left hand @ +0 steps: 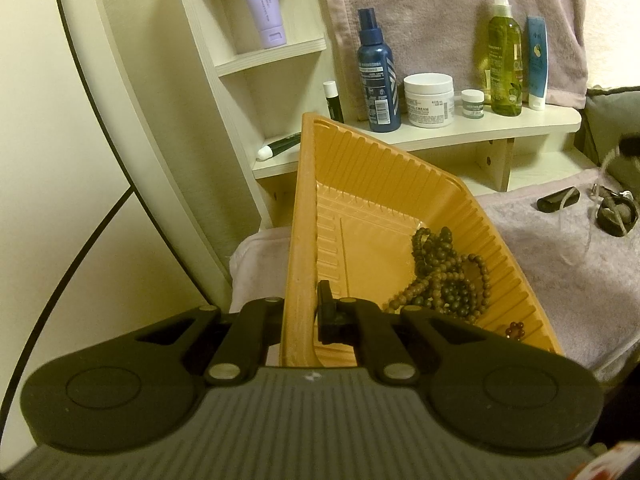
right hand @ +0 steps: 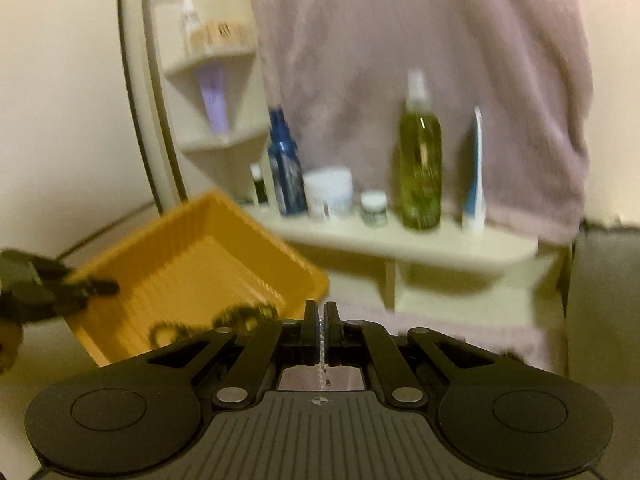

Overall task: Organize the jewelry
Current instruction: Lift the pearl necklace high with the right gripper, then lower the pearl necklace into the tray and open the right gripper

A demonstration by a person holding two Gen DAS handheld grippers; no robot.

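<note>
A fine silver chain (right hand: 323, 336) is pinched in the right gripper (right hand: 321, 312); the ribbed orange plastic tray (left hand: 304, 216) is clamped by its wall in the left gripper (left hand: 302, 312).
The chain should be released low over the tilted tray, beside the brown bead bracelets (left hand: 440, 276).

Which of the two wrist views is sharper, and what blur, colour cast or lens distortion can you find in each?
Left wrist view: sharp, the beads in the orange tray and the jar label are crisp; warm yellowish cast; fisheye bends the white frame at left. Right wrist view: motion blur smears the bottles and tray; only the right gripper and the thin chain between its jaws stay fairly clear.
</note>
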